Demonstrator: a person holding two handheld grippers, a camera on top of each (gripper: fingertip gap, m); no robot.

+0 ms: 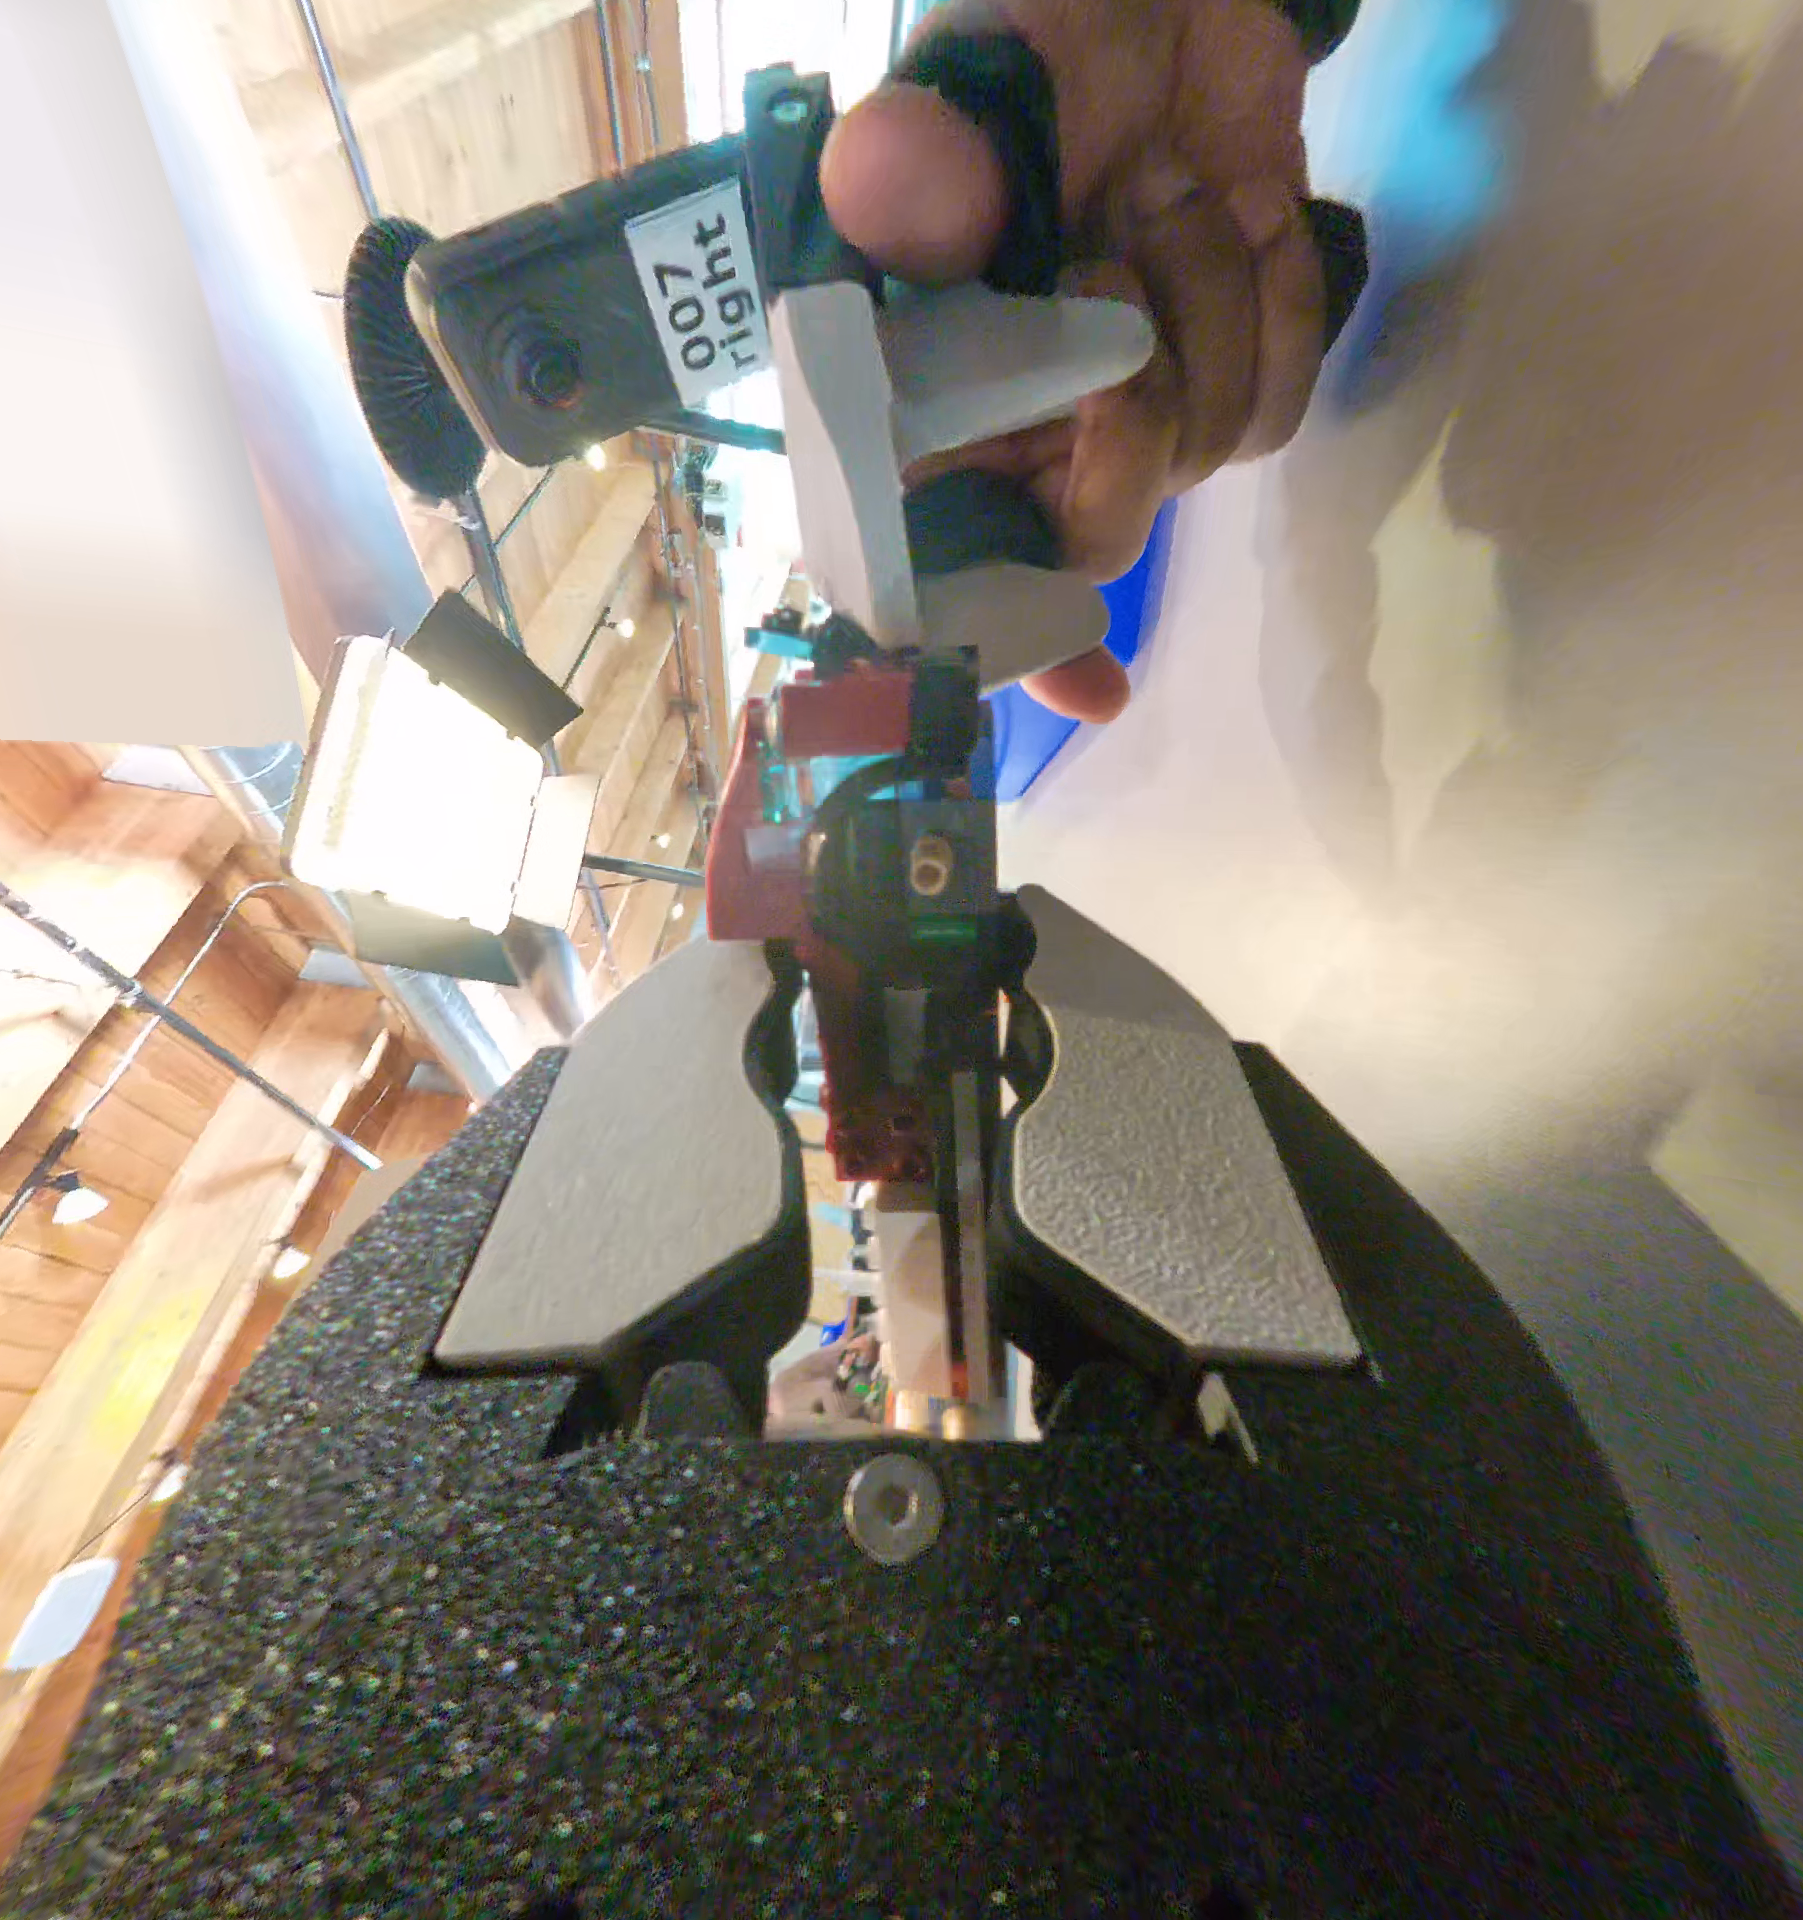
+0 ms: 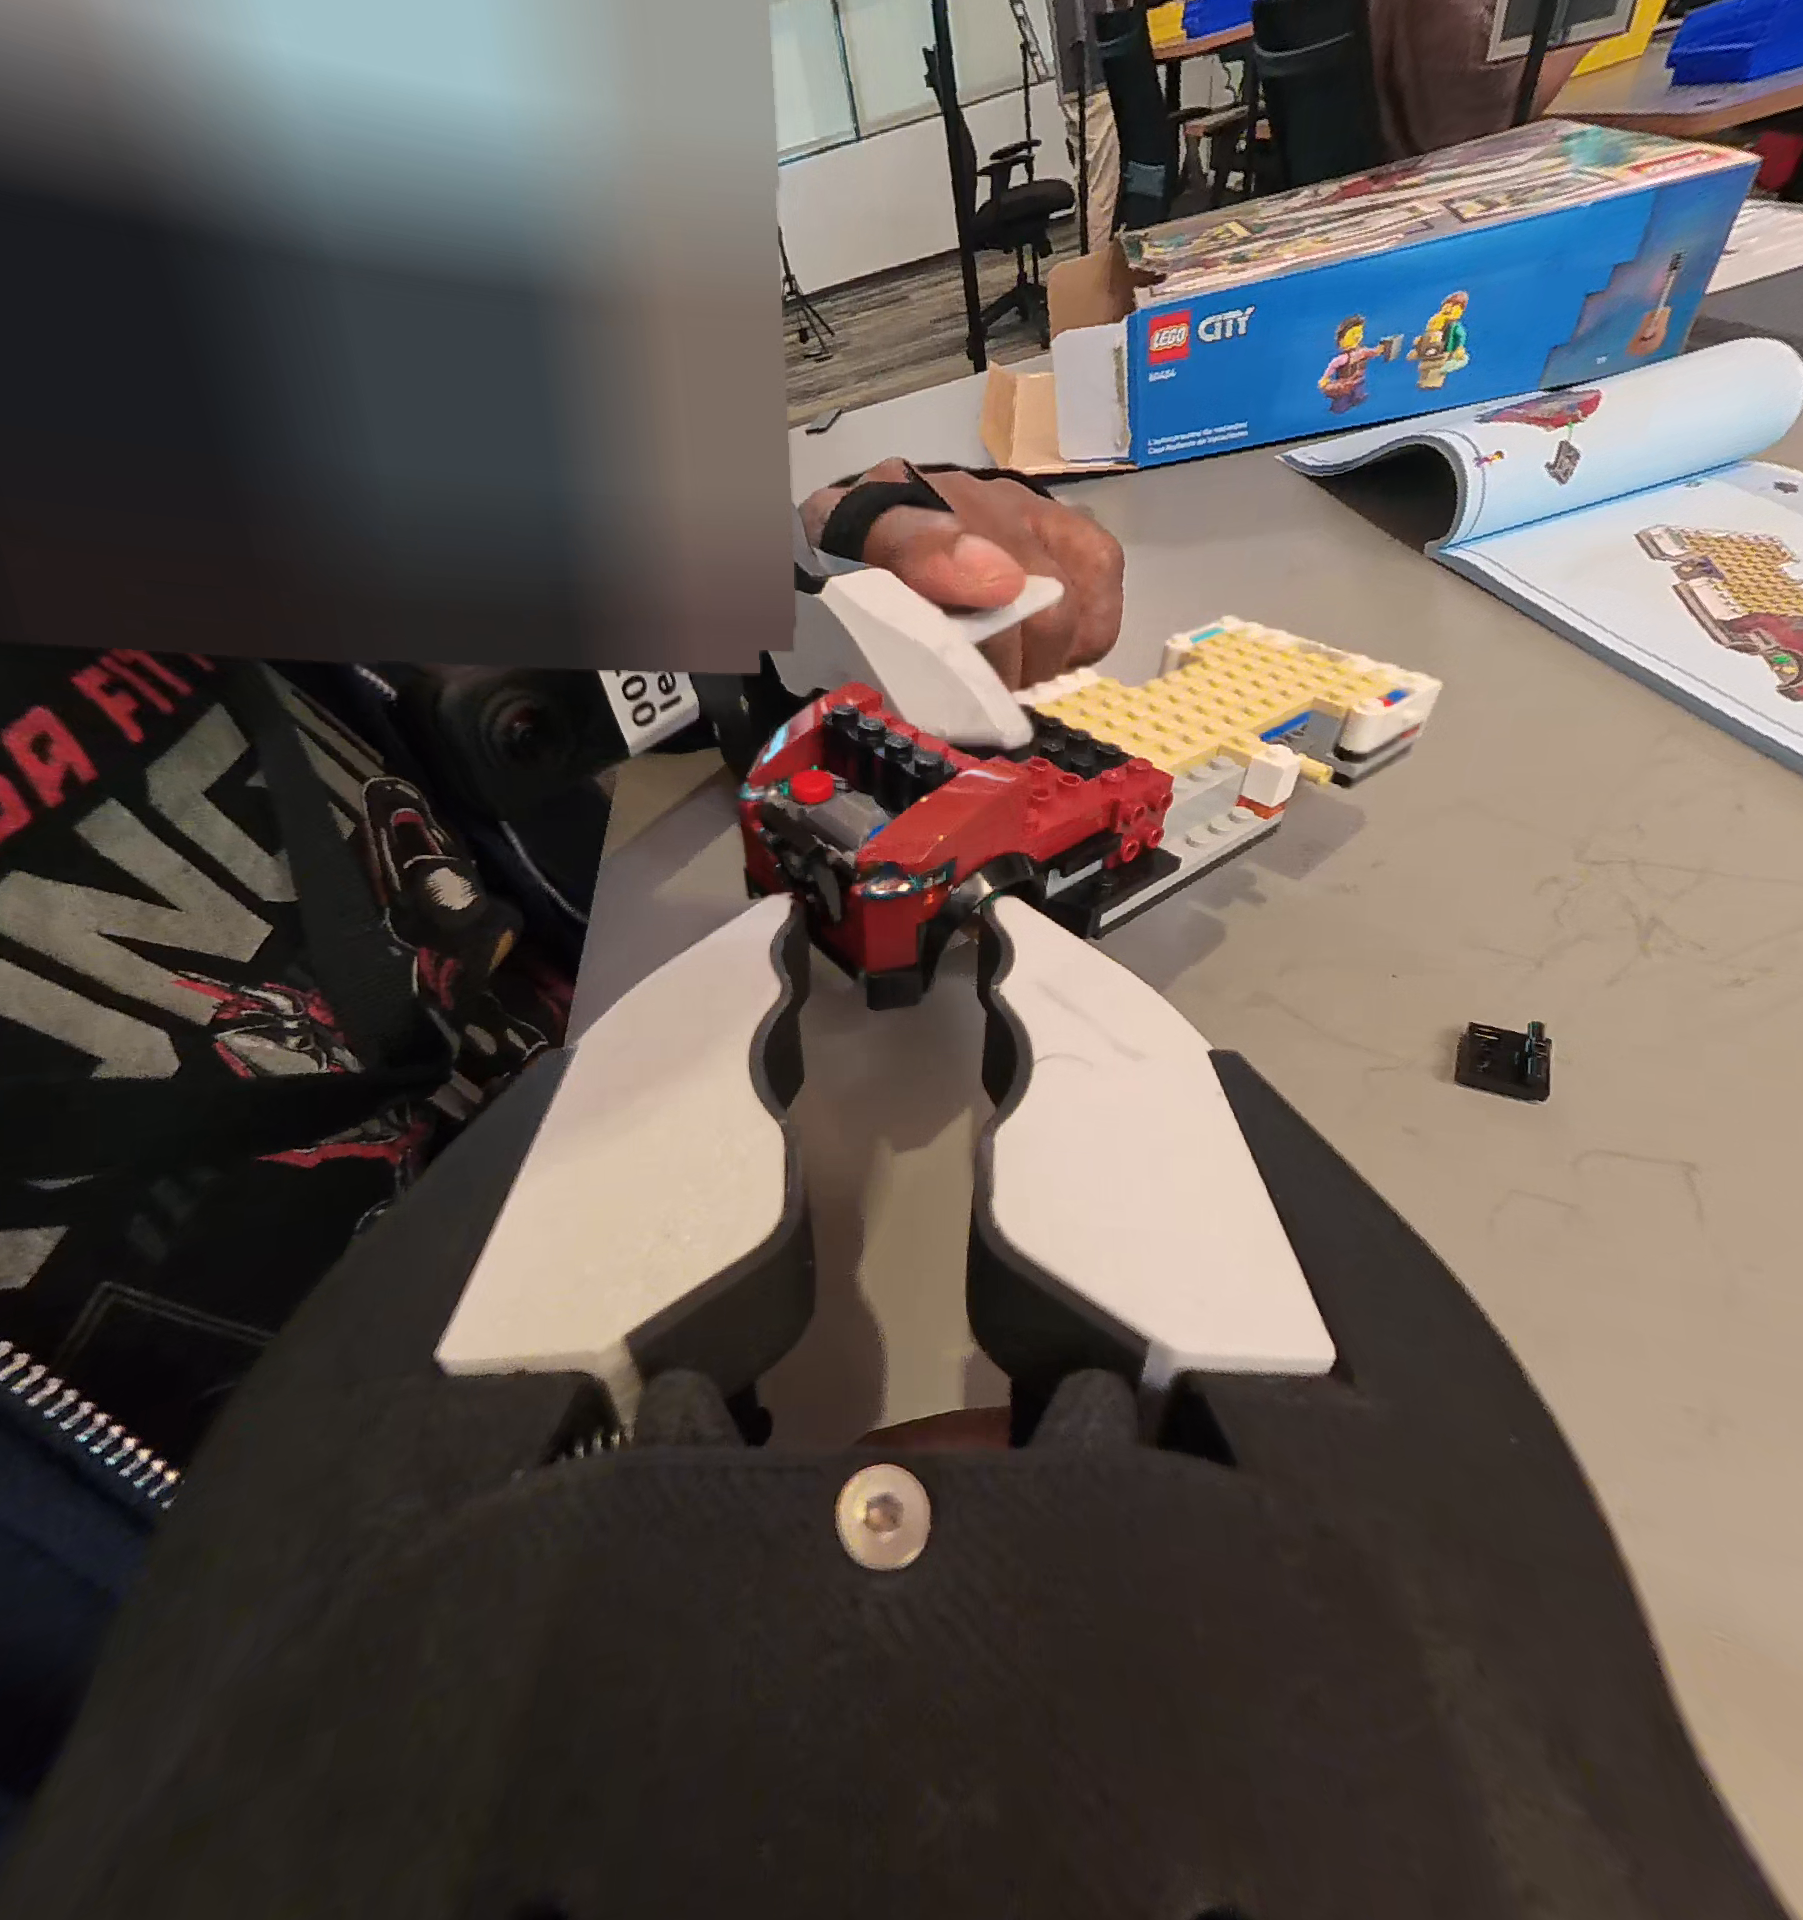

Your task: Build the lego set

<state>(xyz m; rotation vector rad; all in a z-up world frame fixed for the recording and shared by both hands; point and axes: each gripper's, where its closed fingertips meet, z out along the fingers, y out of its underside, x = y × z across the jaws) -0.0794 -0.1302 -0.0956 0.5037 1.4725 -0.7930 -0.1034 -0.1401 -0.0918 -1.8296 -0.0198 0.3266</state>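
The red brick-built car (image 2: 907,831), dark red with black studs and a tan-and-white rear, is gripped at its nose by the right gripper (image 2: 886,935) just above the grey table (image 2: 1396,1039). It's also clamped across the body by the left gripper (image 1: 892,997).

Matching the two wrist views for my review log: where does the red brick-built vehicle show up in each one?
Left wrist view: the red brick-built vehicle stands centre frame, seen end on, between the left tongs.
Right wrist view: centre, its red front corner between the right tongs, on the grey table.
Shared landmark: the opposite gripper's white fingers reaching onto the vehicle.
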